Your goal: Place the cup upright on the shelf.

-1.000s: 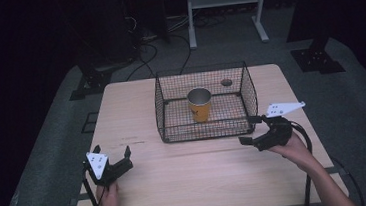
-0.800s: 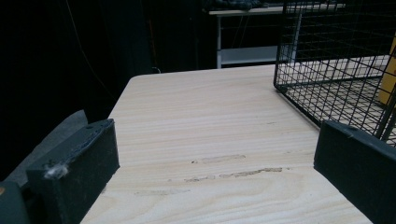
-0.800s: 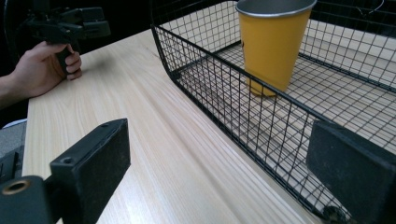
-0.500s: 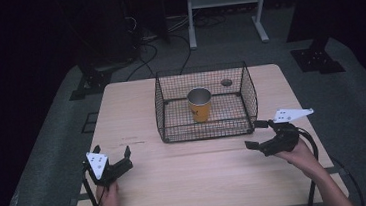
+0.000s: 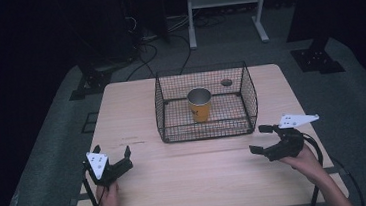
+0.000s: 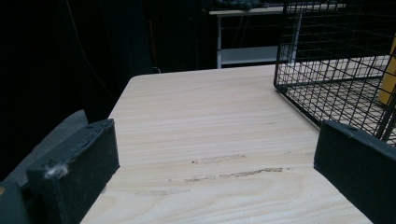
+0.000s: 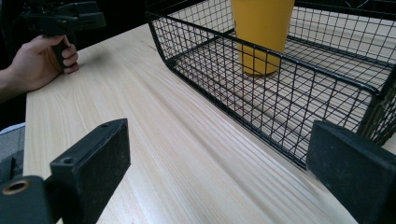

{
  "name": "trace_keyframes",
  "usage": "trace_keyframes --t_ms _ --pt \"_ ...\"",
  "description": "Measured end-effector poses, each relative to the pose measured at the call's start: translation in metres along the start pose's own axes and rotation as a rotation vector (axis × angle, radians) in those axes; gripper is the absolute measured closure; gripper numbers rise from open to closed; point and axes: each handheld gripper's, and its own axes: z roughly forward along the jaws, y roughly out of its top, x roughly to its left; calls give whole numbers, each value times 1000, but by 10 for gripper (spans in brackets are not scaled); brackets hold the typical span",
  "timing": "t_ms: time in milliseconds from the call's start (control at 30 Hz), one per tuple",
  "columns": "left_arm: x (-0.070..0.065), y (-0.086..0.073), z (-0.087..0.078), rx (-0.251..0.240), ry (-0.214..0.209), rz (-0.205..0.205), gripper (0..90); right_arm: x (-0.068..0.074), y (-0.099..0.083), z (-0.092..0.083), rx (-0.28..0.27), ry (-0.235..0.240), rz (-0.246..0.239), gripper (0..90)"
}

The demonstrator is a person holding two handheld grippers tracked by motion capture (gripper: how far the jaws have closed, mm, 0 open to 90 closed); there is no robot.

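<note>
Left gripper (image 5: 112,165): jaws spread wide with nothing between them; it is held low over the near left part of the pale wooden table (image 5: 193,182), well apart from the basket.
Right gripper (image 5: 264,138): jaws also wide apart and empty, hovering just off the basket's near right corner without touching it; its jaws point left, across the table.
Black wire-mesh basket (image 5: 206,131): stands on the middle of the table toward the far side, open at the top, with rounded corners.
Yellow paper cup (image 5: 199,104): stands upright on the basket's floor, near its middle, apart from the mesh walls; its inside looks silvery grey from above.
Cup seen from the right gripper view (image 7: 263,28): plain yellow wall behind the near mesh.
</note>
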Motion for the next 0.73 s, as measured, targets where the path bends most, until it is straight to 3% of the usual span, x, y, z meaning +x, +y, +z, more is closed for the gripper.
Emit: trace_keyframes --t_ms 433,733 --pt "0 0 0 3 1 3 0 0 -18 -15 -18 -19 30 57" --pt "-1 0 0 0 5 4 0 7 -38 -24 -31 -23 56 57"
